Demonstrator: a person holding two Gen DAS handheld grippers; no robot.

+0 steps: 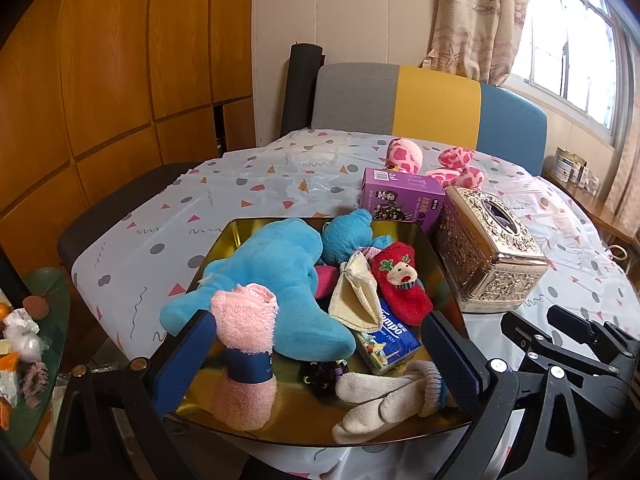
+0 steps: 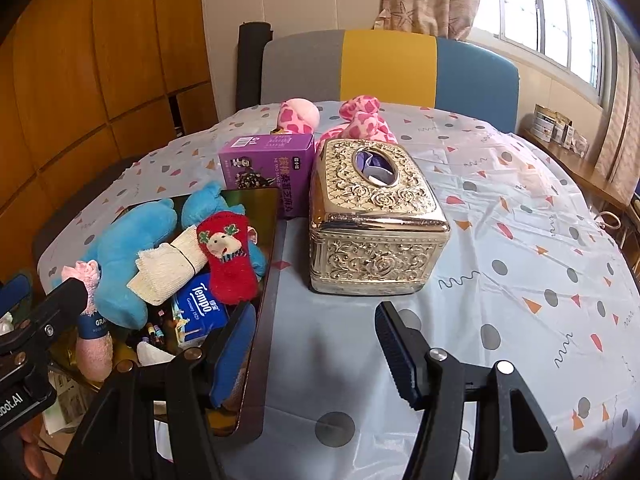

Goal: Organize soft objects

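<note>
Daylight from window (image 1: 568,52), sharp, fisheye-bent edges

One tray (image 1: 224,240), one blue plush (image 1: 276,276), one tissue box (image 1: 488,252), one purple carton (image 1: 404,196).

Blue plush toy (image 1: 276,292) is covering a pink item beneath it; pink spotted plush (image 2: 360,120) is lying partly hidden behind the tissue box (image 2: 376,220); shelf packages (image 2: 560,130) are appearing too small to read.
</note>
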